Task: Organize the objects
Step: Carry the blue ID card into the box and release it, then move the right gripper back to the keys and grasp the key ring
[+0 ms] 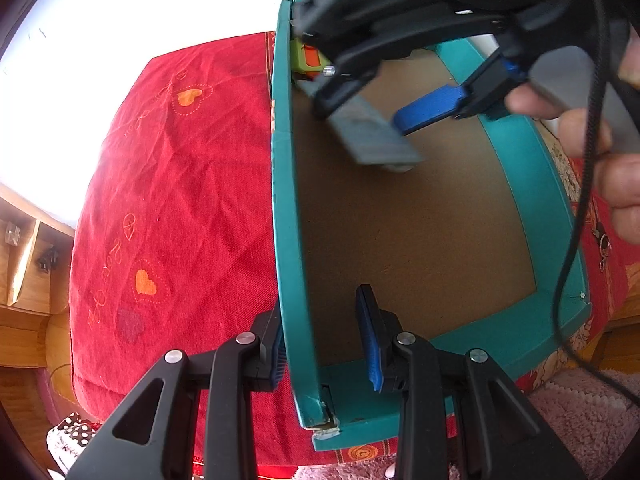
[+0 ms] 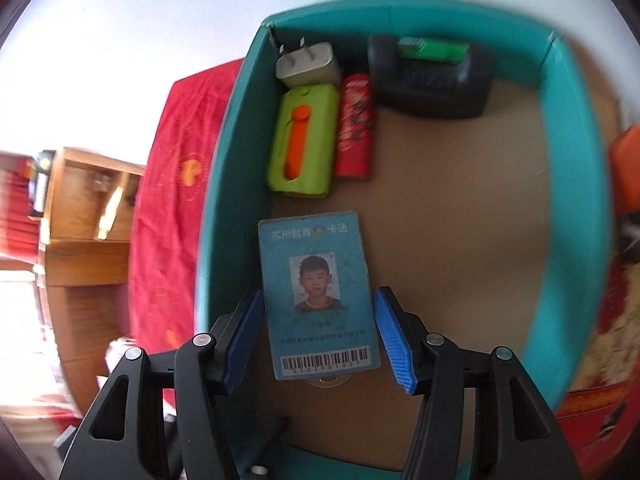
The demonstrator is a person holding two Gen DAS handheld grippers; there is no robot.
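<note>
Black linkage arms with silver rivets, ribbed blue fingers (image 2: 394, 340), trailing black cable (image 1: 576, 240).

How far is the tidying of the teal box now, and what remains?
Done: a white charger, green case, red pack and black item lie along the far wall of the teal box. In hand: the right gripper holds a blue card above the floor while the left gripper clamps the wall. Left: releasing the card, perhaps the orange object outside.
</note>
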